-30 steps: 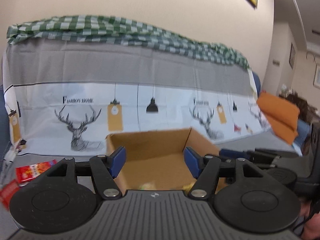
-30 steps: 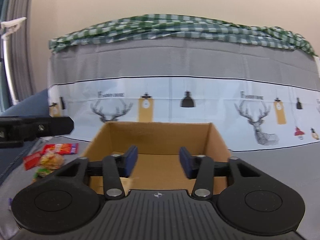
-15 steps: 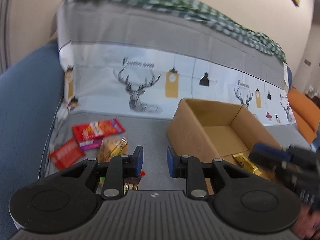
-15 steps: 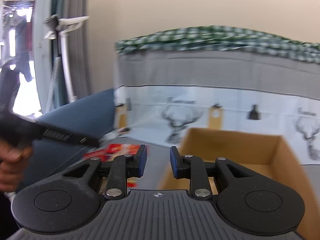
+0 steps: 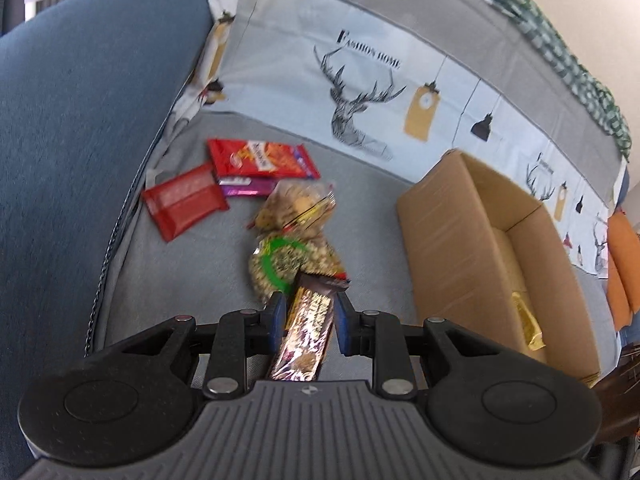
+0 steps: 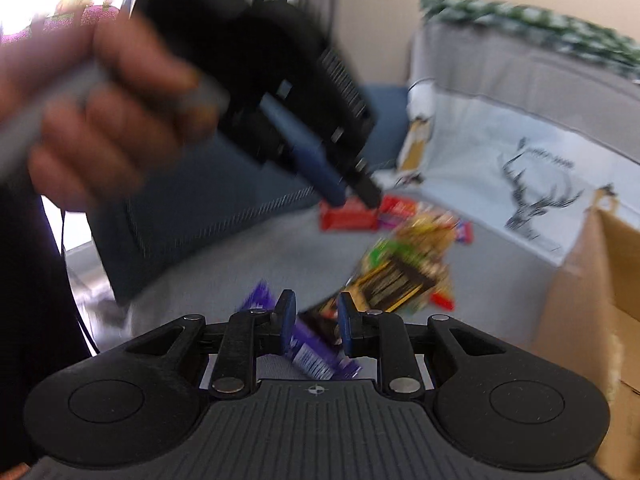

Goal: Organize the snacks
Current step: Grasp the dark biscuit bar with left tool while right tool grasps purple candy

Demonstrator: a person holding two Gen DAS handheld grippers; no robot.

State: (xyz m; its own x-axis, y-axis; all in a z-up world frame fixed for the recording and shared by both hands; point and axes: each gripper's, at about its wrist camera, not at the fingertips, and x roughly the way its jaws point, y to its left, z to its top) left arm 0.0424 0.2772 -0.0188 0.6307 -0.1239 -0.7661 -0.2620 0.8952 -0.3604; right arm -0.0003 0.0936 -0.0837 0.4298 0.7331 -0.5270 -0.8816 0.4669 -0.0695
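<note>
Brown-gold snack bar (image 5: 308,326) now sits between your left gripper (image 5: 308,312) fingers, clamped; a second ago they hung wide over the cardboard box (image 5: 476,240). Right gripper (image 6: 313,320) has swung over too, nearly closed, purple packet (image 6: 308,354) under its fingers, grip unclear. Box next.

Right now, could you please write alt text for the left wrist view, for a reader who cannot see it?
The left gripper hovers over a grey sofa seat, its blue pads either side of a dark, glossy snack bar. Beyond lie two nut bags and red and purple snack packets. An open cardboard box stands to the right, a gold packet inside.
</note>
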